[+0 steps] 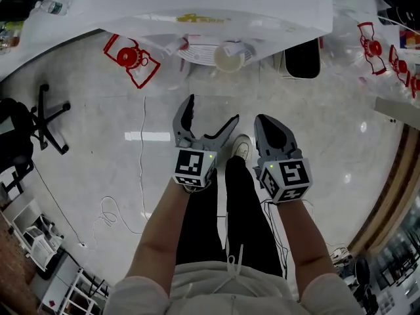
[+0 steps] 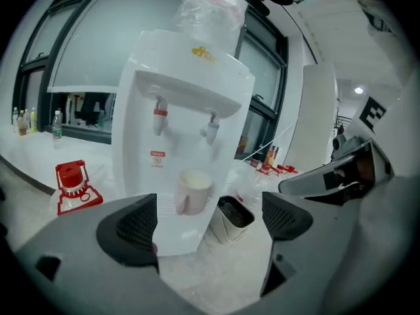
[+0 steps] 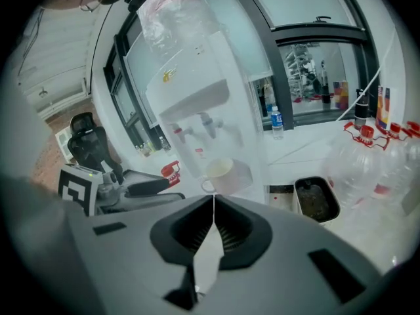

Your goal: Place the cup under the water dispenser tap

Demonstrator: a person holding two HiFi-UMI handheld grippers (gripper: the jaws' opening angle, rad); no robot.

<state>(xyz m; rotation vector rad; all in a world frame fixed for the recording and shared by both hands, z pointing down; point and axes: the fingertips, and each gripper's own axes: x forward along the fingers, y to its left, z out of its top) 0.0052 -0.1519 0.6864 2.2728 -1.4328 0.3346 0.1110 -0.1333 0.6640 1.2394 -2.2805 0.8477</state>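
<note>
Head view: we look down on the white water dispenser (image 1: pixel 216 8) at the top edge, with the cup (image 1: pixel 230 56) standing in its recess beneath the taps. The left gripper (image 1: pixel 212 112) hangs over the floor (image 1: pixel 98 143), jaws spread wide and empty, well apart from the cup. The right gripper (image 1: pixel 265 121) beside it has its jaws pressed together. Left gripper view: we see the cup upright, below and between the red tap (image 2: pixel 159 118) and the other tap (image 2: pixel 210 128), framed by the parted pads (image 2: pixel 134 225). A dark bin (image 2: pixel 234 216) stands just beside the dispenser's foot. Right gripper view: the jaws meet along one seam, holding nothing, with the cup beyond them.
</note>
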